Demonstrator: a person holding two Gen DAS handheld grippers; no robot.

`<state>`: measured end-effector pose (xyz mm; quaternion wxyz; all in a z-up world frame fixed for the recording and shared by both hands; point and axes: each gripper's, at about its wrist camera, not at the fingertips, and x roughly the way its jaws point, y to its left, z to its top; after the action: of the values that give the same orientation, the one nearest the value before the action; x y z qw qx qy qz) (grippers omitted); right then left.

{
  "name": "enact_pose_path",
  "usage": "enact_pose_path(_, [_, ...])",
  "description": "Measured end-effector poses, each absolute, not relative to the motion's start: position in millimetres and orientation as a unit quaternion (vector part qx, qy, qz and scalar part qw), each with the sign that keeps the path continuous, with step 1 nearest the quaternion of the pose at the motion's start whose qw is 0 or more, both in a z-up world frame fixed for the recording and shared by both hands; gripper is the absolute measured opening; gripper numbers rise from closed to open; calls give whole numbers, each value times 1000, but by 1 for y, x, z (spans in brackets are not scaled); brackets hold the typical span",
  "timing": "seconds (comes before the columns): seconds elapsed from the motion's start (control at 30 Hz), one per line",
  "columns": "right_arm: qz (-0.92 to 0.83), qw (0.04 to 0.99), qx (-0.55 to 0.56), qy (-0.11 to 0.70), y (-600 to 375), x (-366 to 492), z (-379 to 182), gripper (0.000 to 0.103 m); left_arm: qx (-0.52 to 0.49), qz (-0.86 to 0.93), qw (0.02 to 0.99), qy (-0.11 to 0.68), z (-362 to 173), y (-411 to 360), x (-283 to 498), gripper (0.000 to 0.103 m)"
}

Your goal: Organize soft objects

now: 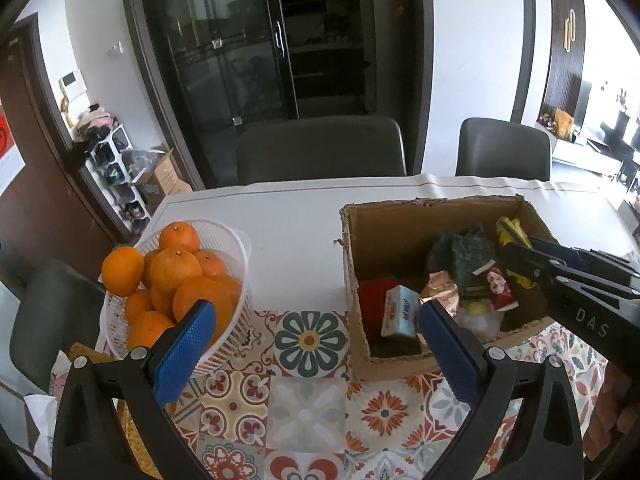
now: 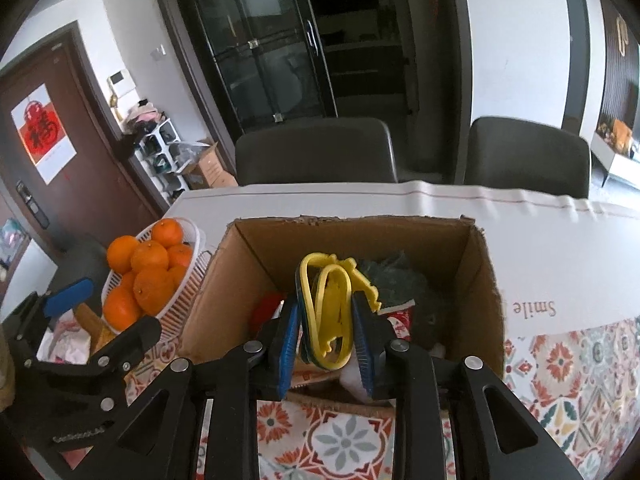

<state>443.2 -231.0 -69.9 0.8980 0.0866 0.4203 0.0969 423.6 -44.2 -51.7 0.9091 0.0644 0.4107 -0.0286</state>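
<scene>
An open cardboard box (image 1: 394,224) (image 2: 486,280) stands on the table. Inside lie green scouring sponges (image 1: 468,256), a red cloth (image 1: 374,292), a tissue pack (image 1: 400,312) and crumpled wrappers (image 1: 440,288). My right gripper (image 2: 326,324) is shut on a yellow item with green backing (image 2: 326,308) and holds it over the box's near side; it also shows in the left wrist view (image 1: 516,252). My left gripper (image 1: 316,340) is open and empty, low over the patterned cloth between basket and box.
A white basket (image 1: 236,248) (image 2: 192,240) of oranges (image 1: 176,268) stands left of the box. A patterned tablecloth (image 1: 308,408) covers the near table, a white cloth (image 2: 560,264) the far part. Two dark chairs (image 1: 320,148) stand behind the table.
</scene>
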Motion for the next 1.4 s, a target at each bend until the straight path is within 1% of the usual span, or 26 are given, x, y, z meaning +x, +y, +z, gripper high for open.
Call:
enact_pose_path(0.07, [94,896,84,425,-230,446,-73,31,65,-27,909,412,-54,-44,425,103])
enact_pose_path(0.1, [88,896,81,427,-230,447,-75,34,65,-24,908,412,-55,-43,427,103])
enact_pose_path(0.13, [87,895,81,429,-230,448,-75,39,65,-23,908,413,-55,-42,428,103])
enact_pose_path(0.17, [86,894,81,432,-230,449,-76,41,65,-23,908,414,-56,-42,428,103])
enact_pose_path(0.3, [74,894,75,435,-230,443,-74,44,65,-21,911,408,-55,-41,424,103])
enact_pose_path(0.37, [63,895,76,434,-231,436,-71,53,66,-20,912,404,-52,-40,420,103])
enact_pose_path(0.43, [53,898,77,431,-233,428,-66,58,68,-23,915,396,-48,-40,411,103])
enact_pose_path(0.67, [23,910,75,408,-233,382,-40,69,62,-31,931,359,-18,-34,368,103])
enact_pose_path(0.73, [15,914,74,399,-232,363,-30,70,64,-38,935,347,-8,-33,351,103])
enact_pose_path(0.97, [-11,927,72,367,-230,298,-2,80,68,-68,943,320,14,-32,299,103])
enact_pose_path(1.4, [-45,937,59,341,-235,202,15,80,75,-95,945,305,26,-39,216,103])
